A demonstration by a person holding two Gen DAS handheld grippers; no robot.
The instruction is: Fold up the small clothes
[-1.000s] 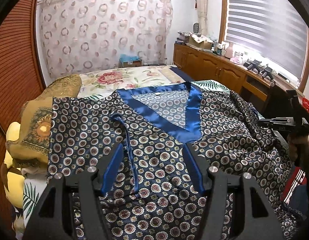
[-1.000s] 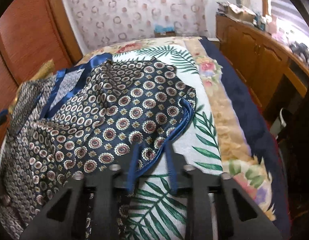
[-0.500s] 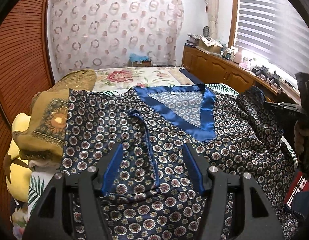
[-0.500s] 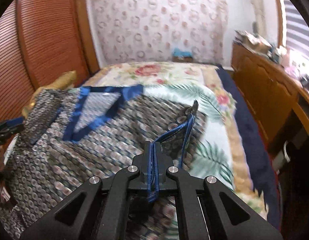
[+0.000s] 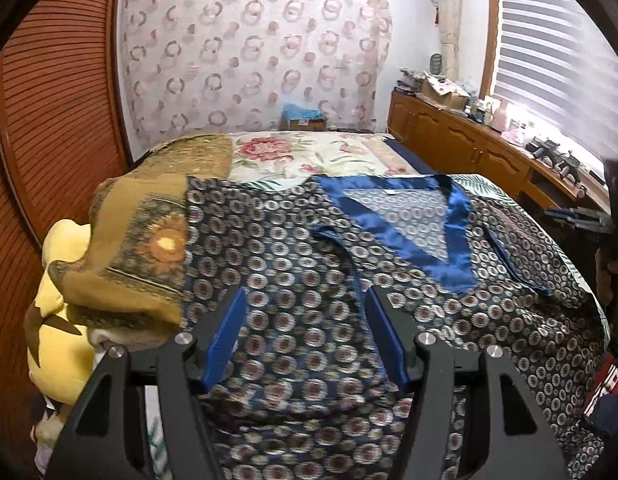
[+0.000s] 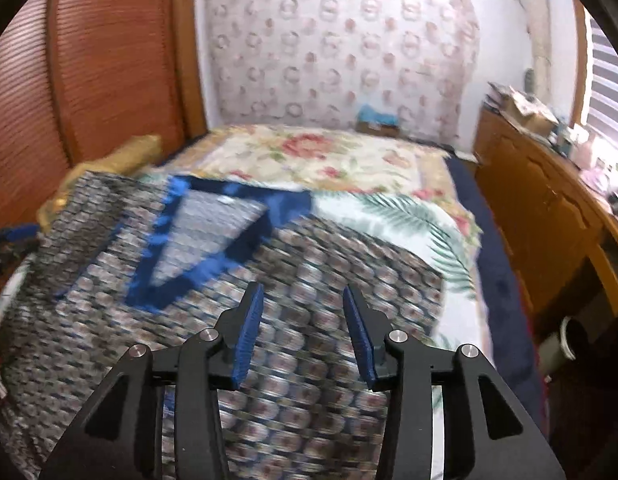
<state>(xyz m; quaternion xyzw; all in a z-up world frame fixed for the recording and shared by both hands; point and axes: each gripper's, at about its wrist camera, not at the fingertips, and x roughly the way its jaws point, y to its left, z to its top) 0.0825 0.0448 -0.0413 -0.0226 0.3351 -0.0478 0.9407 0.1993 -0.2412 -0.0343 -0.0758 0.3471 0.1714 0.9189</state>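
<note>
Right gripper (image 6: 303, 300) released hem, opening; shirt (image 5: 309, 264) sleeve folded inward.

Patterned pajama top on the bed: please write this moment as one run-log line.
garment: patterned pajama top spread on bed | left gripper: open, empty | right gripper: jaws opening, nothing between

Garment (image 5: 317, 280): navy, ringed medallion print, blue satin collar band
Bedspread (image 5: 309, 156): cream, pink flowers, green fronds
Pillow (image 5: 141, 240): mustard, sunflower motif
Curtain (image 5: 253, 56): pale, pink rings
</note>
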